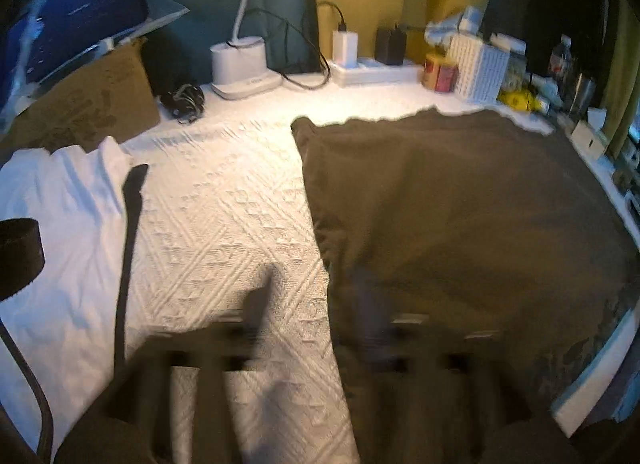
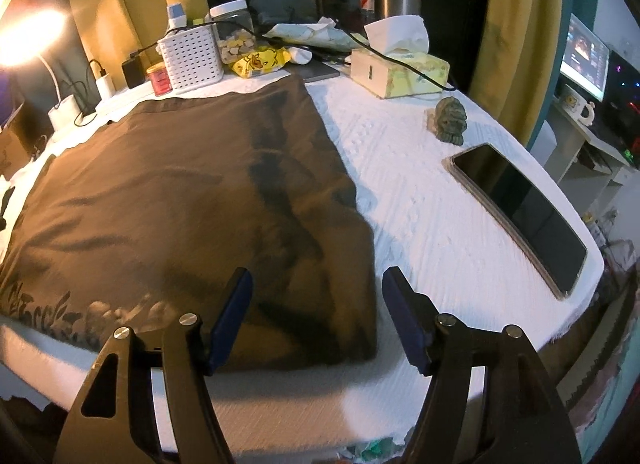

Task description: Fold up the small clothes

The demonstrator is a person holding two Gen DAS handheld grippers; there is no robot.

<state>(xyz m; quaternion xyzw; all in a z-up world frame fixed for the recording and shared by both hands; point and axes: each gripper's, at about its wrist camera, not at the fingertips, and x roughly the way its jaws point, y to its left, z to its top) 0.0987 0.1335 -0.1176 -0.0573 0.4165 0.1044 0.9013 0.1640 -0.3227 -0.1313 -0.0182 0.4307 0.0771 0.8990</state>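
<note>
A brown garment [image 1: 460, 216] lies flat, folded into a rough square, on the white textured table cover [image 1: 224, 200]. In the right wrist view the same brown garment [image 2: 180, 200] shows a pale print along its near left edge. My left gripper [image 1: 316, 304] is blurred, with its fingers apart over the garment's near left edge and nothing pinched. My right gripper [image 2: 316, 280] is open above the garment's near right corner, and its blue pads [image 2: 236, 304] are clear of the fabric. A white garment [image 1: 60, 224] lies at the far left.
A phone [image 2: 520, 216], a small figurine [image 2: 450, 120] and a tissue box [image 2: 400, 68] sit right of the garment. At the back are a white basket [image 2: 192, 56], jars, bottles, a lamp base [image 1: 240, 64], a power strip [image 1: 376, 68], a laptop [image 1: 80, 20] and a cardboard box [image 1: 88, 104]. A black strap [image 1: 128, 256] crosses the white garment.
</note>
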